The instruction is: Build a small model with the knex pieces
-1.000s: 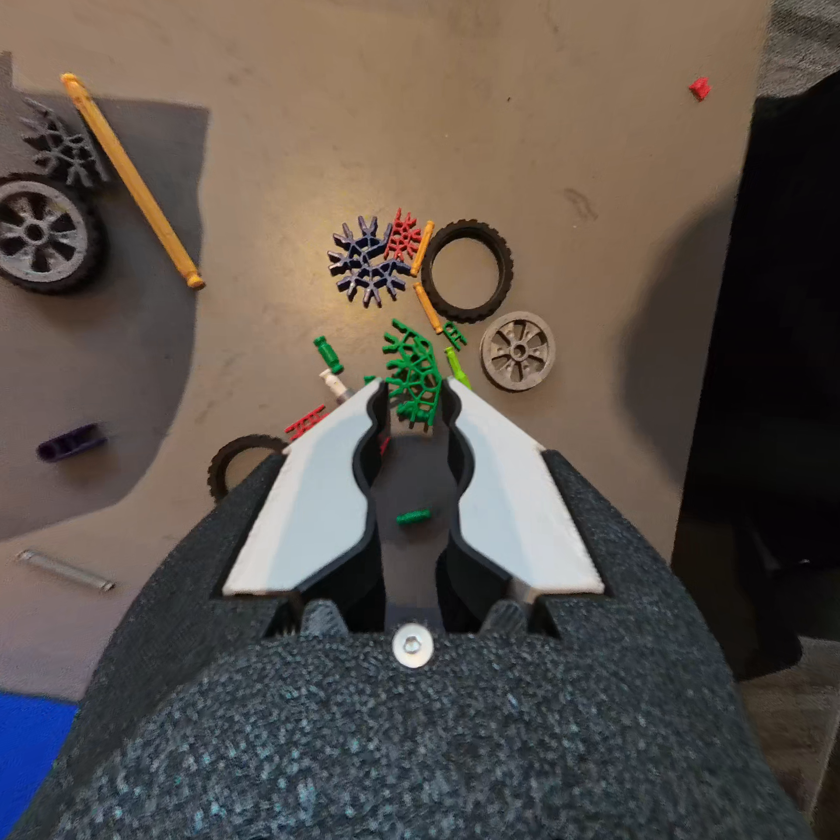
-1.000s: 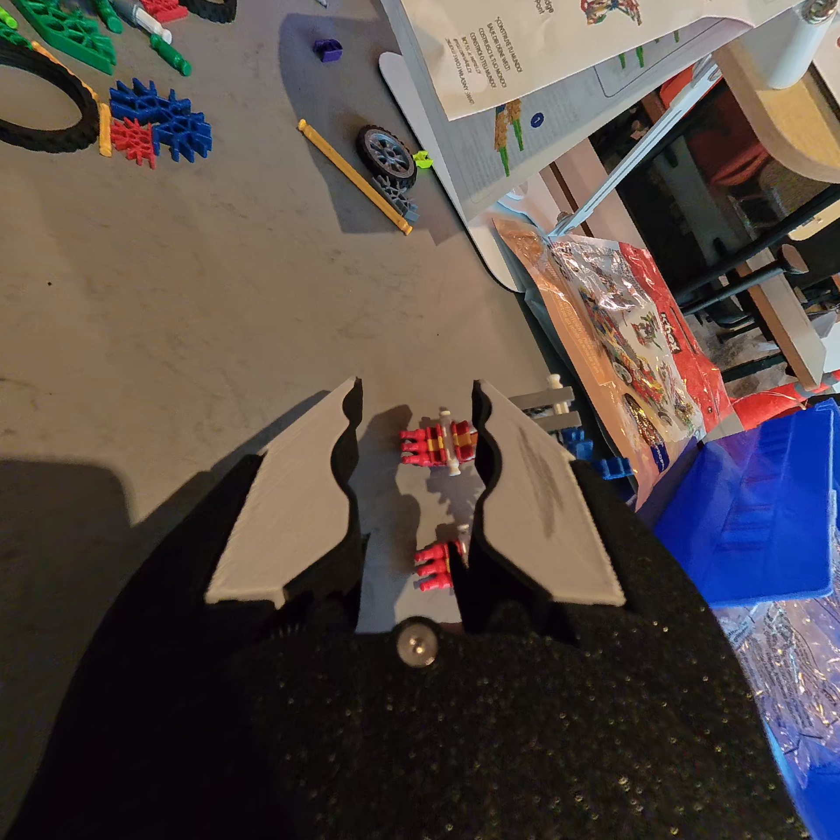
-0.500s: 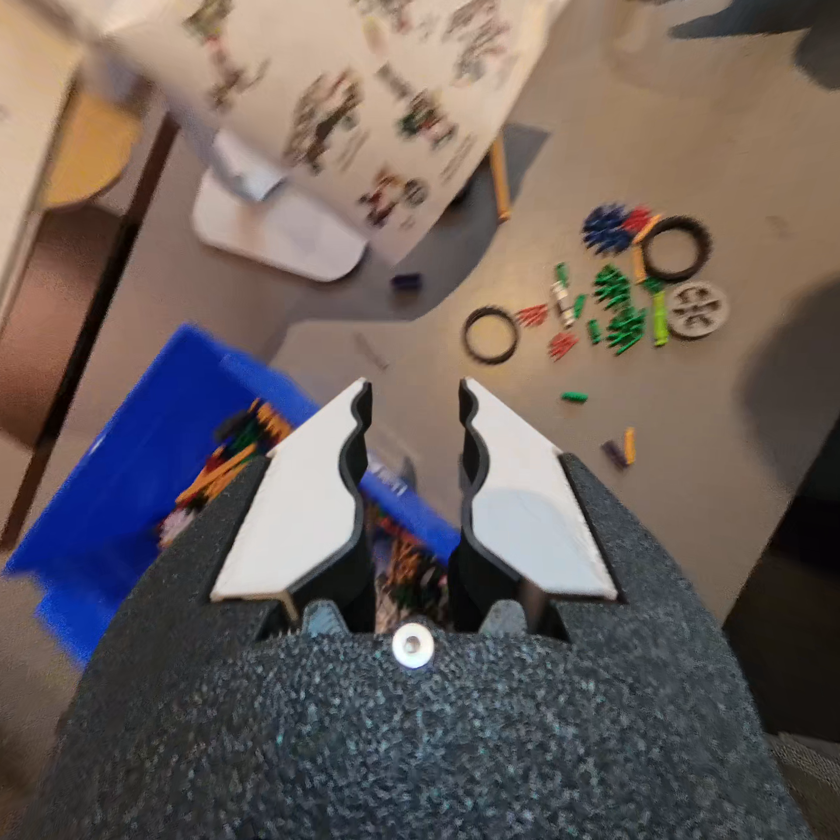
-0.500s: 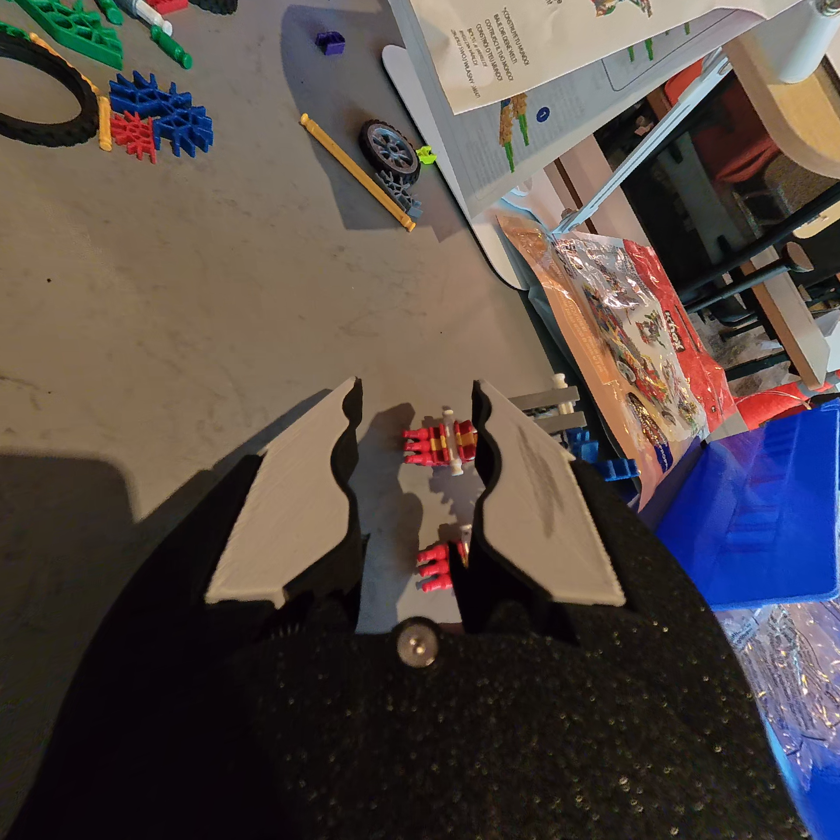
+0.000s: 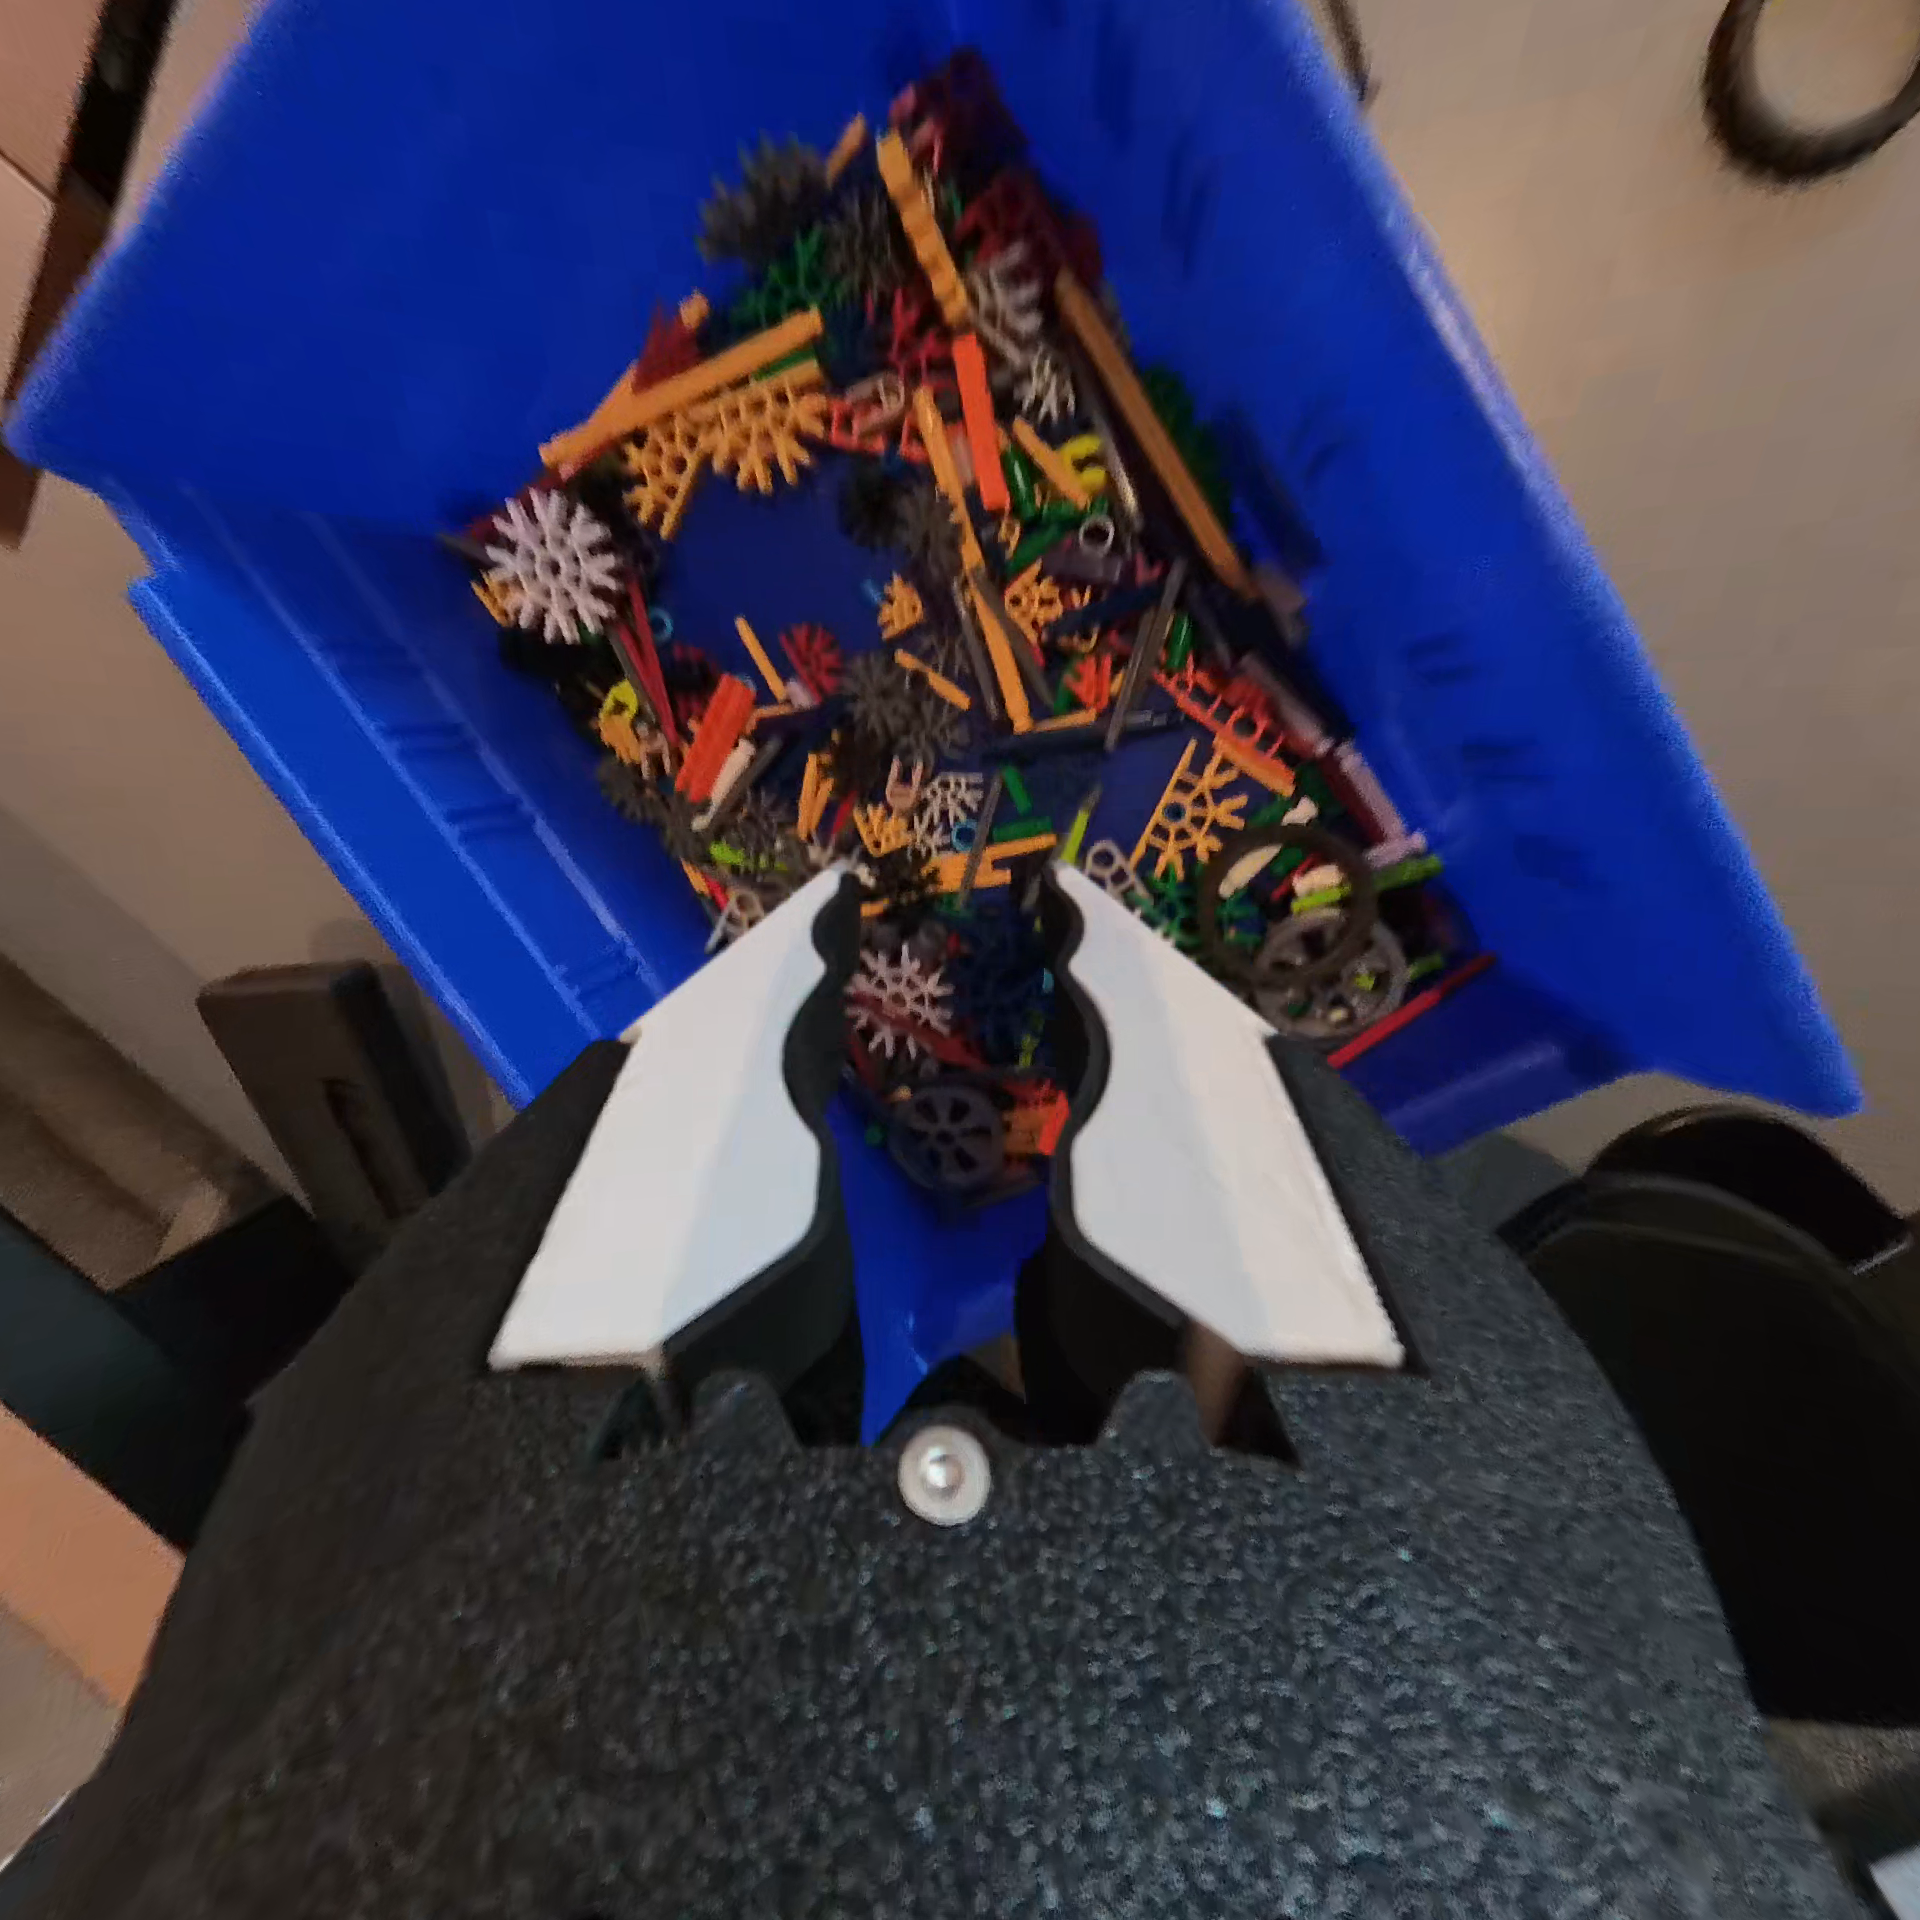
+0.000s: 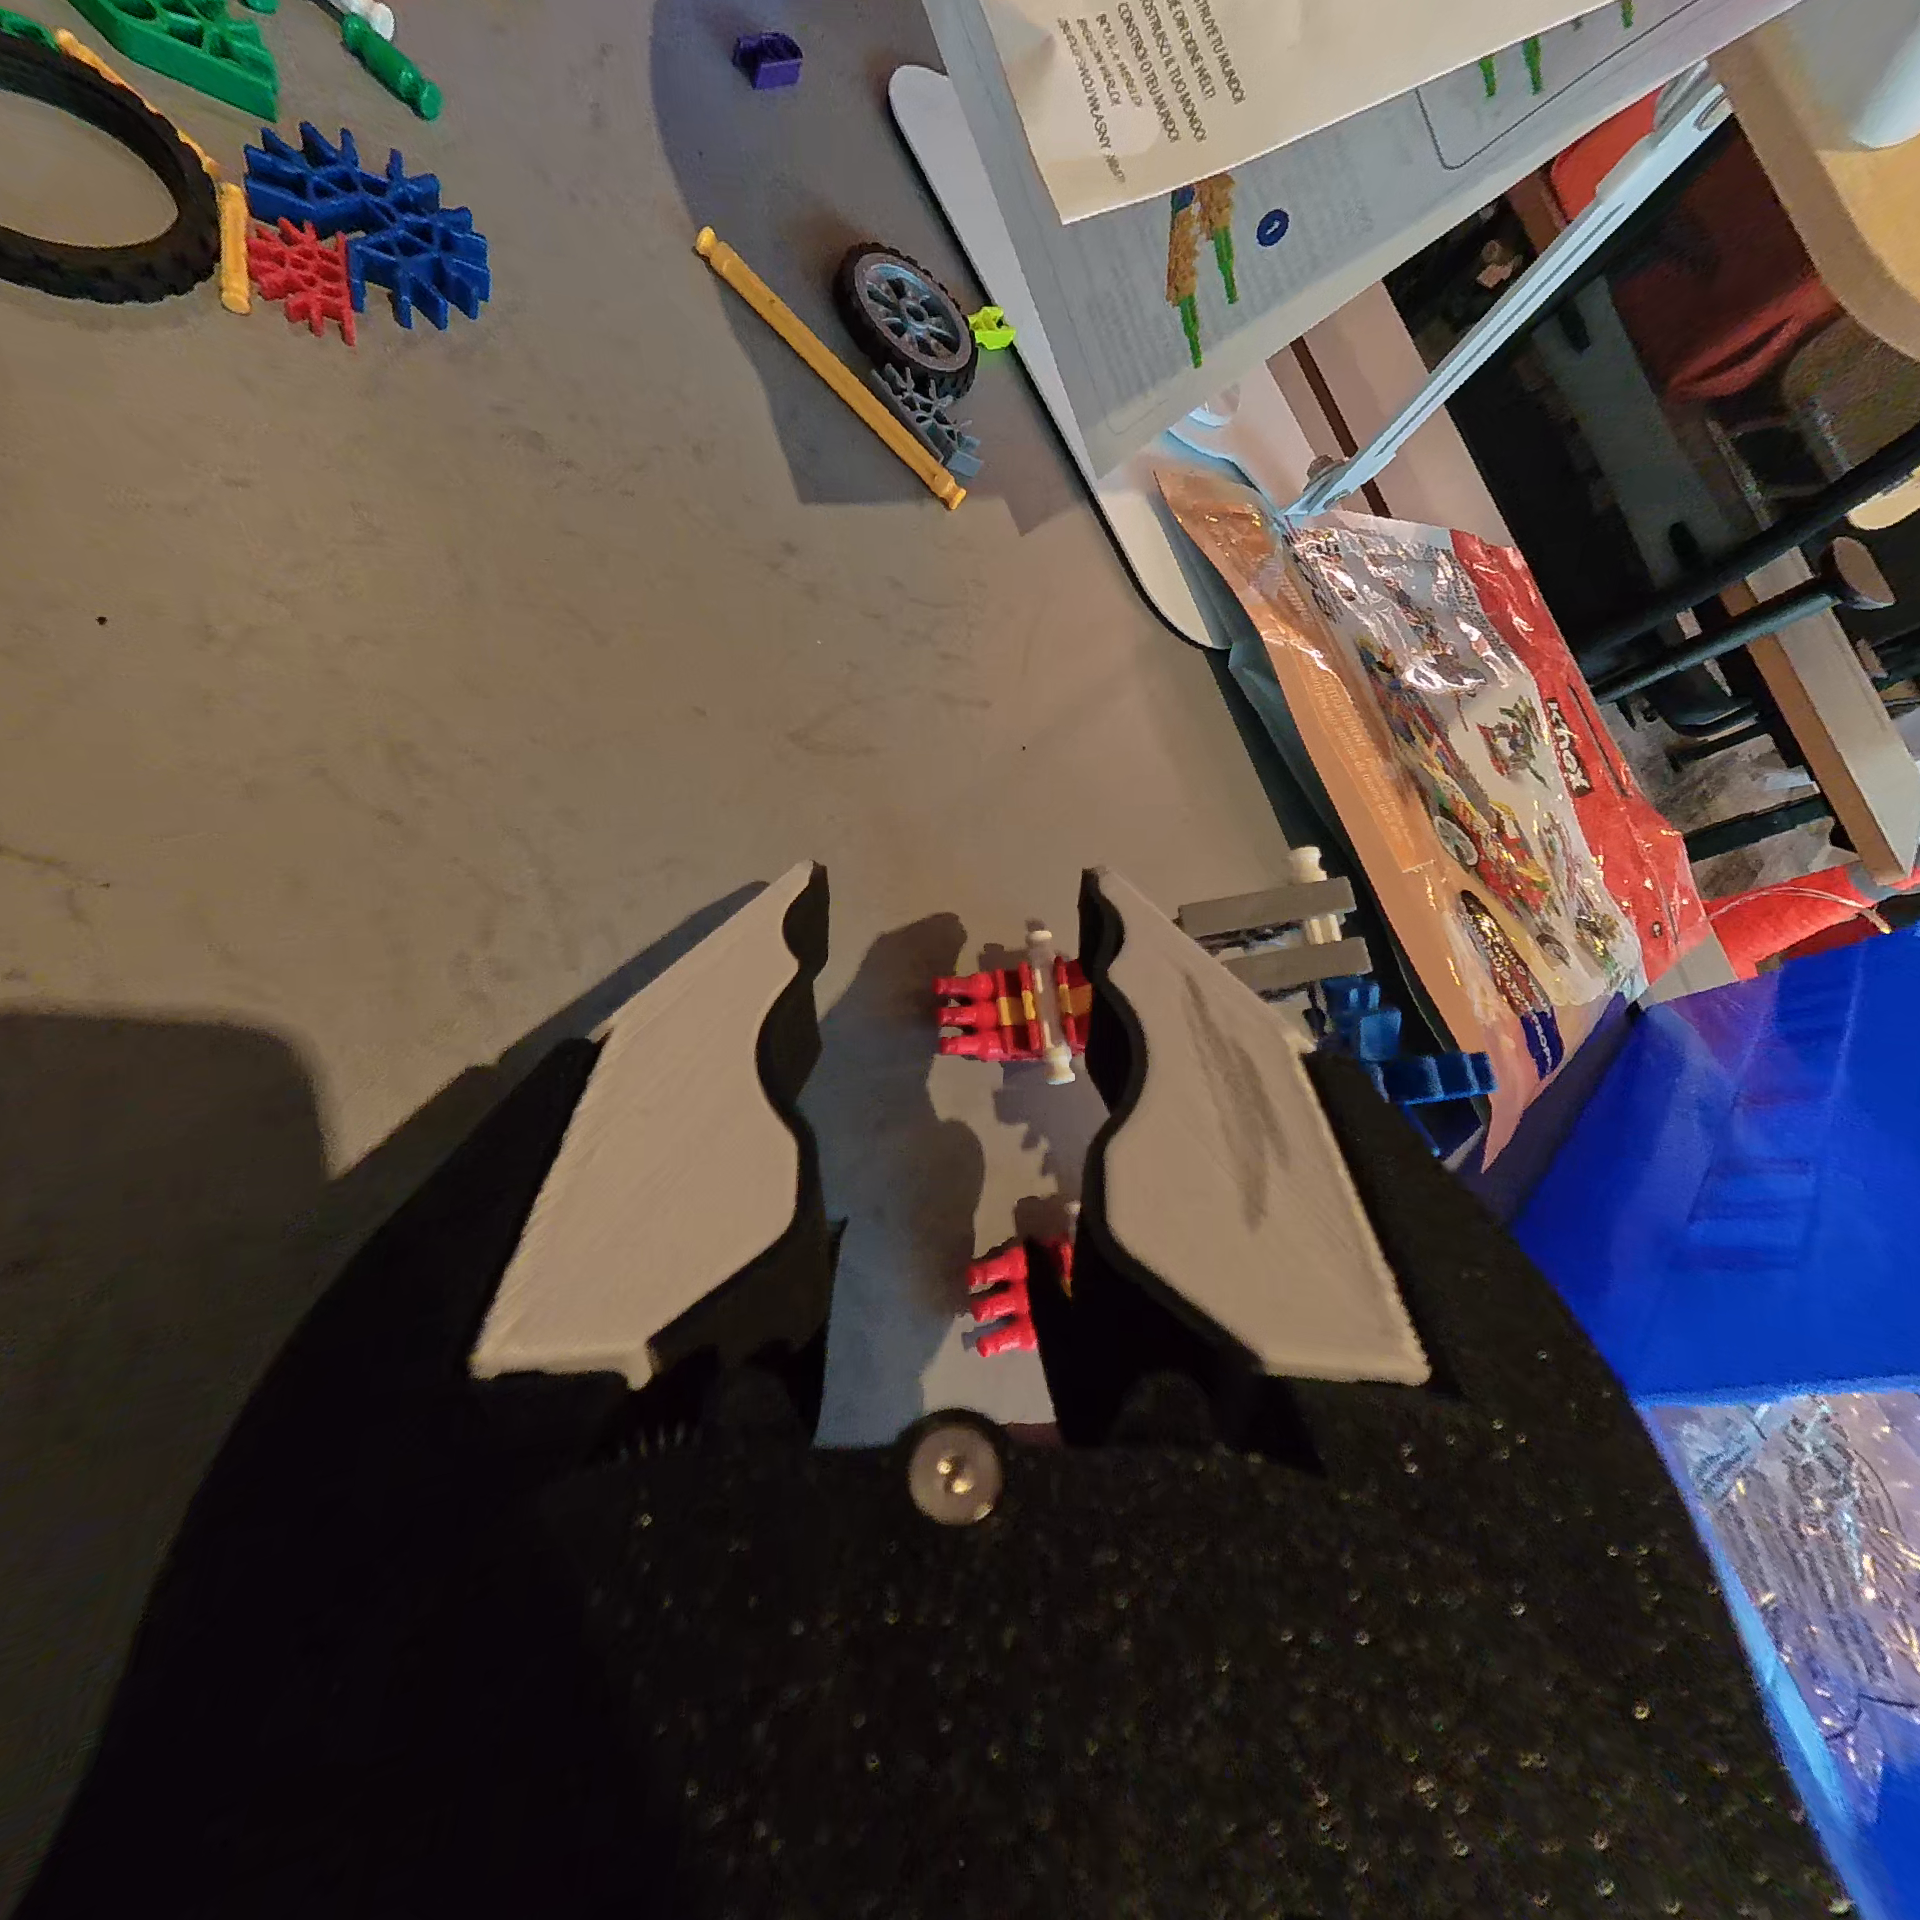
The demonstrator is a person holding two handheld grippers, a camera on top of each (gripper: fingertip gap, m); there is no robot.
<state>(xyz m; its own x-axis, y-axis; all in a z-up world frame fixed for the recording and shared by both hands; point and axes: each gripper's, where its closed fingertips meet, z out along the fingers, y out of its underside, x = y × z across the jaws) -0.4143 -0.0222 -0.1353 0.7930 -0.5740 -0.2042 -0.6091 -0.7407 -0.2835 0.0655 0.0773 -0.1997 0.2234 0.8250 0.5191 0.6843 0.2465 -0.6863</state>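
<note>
My left gripper (image 5: pixel 951 894) is open and empty, held above a blue bin (image 5: pixel 416 312) filled with several mixed construction-toy rods, connectors and wheels (image 5: pixel 935 644). A white snowflake connector (image 5: pixel 899 1000) and a dark wheel (image 5: pixel 948 1132) lie between the fingers, below them. My right gripper (image 6: pixel 954 894) is open and empty over the grey table (image 6: pixel 468 675). A small red and yellow assembly with a white rod (image 6: pixel 1013 1003) lies just past the right finger. A second red piece (image 6: pixel 1003 1304) lies between the fingers.
In the right wrist view lie a yellow rod (image 6: pixel 826 364), a small wheel (image 6: pixel 912 312), blue connectors (image 6: pixel 364 229), a black tyre (image 6: pixel 104 208), green pieces (image 6: pixel 197 42), a stand with instruction sheets (image 6: pixel 1195 156), a toy bag (image 6: pixel 1455 748) and a blue bin (image 6: pixel 1745 1174). The left gripper's tips are roughly 50 cm from the right gripper's.
My left gripper swung from the loose parts on the table to above the blue bin, staying open. My right gripper has hardly moved.
</note>
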